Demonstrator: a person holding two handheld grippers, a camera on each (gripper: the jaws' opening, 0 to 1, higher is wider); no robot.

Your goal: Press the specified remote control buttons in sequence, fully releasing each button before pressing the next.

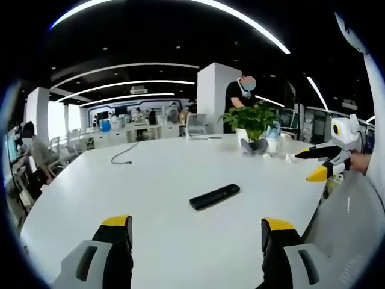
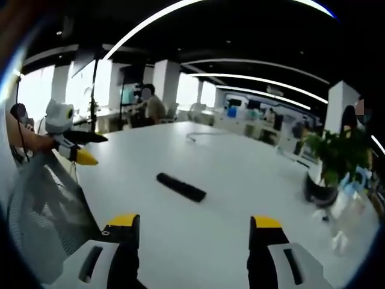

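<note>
Remote untouched, both grippers hanging back

Remote control (image 1: 215, 196) lies flat on the white table (image 1: 150, 174), near the middle, nothing touching it. In the right gripper view it sits dead ahead of the jaws (image 2: 181, 186), well apart from them.

Left gripper (image 1: 195, 232): jaws spread wide, nothing between them, remote ahead and slightly right. Right gripper (image 2: 194, 232): jaws also wide, empty. Each gripper shows in the other's view, off the table edge: right (image 1: 319, 162), left (image 2: 84, 147).

Step, as I judge it: approach, no button pressed yet. Buttons too small to read from here.

Next move calls for bringing one jaw tip down over the first target button and pressing straight down. A potted plant (image 1: 252, 123) stands farther back, clear of the path.
</note>
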